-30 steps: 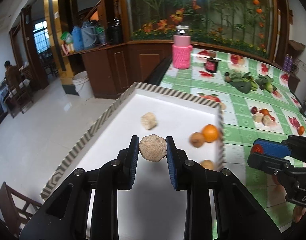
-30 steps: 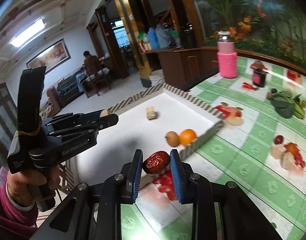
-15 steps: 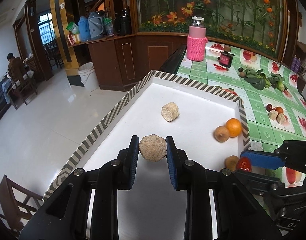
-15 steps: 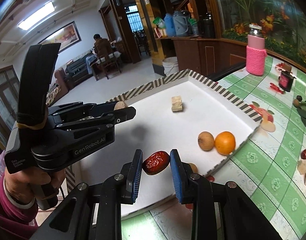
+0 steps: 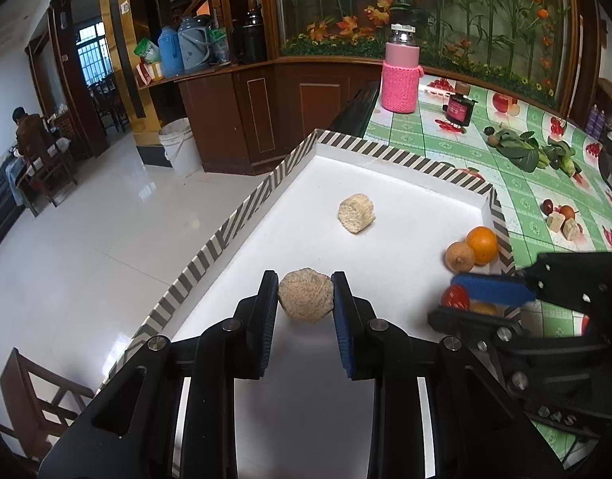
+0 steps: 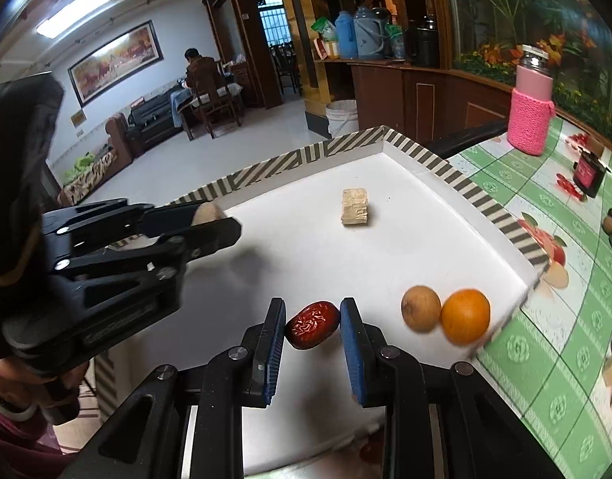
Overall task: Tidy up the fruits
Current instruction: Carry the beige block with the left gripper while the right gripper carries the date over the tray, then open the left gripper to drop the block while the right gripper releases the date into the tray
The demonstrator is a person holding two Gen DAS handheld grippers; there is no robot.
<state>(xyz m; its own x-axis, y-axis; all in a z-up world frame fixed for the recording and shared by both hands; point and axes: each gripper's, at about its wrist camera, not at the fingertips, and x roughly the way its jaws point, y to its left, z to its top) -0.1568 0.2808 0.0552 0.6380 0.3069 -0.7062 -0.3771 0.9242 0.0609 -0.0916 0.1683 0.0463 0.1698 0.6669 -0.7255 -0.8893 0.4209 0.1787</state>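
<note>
Holding tan chunk (image 5: 356,212), orange (image 5: 482,245), brown fruit (image 5: 459,256): tray (image 5: 402,159).

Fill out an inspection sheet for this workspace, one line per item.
Surface: table with green checked fruit-print cloth; white tray with striped rim on it.
Job's things: tan chunk, brown fruit and orange lie in the tray, the last two touching.
Clutter: pink-sleeved bottle, small dark jar, leafy greens on the cloth.
Grippers: left gripper jaws shut on a tan lump; right gripper jaws shut on a red date; both over the tray.
Cables: nothing seen.
Surroundings: wooden counter with flasks, white bucket, seated person far back.
</note>
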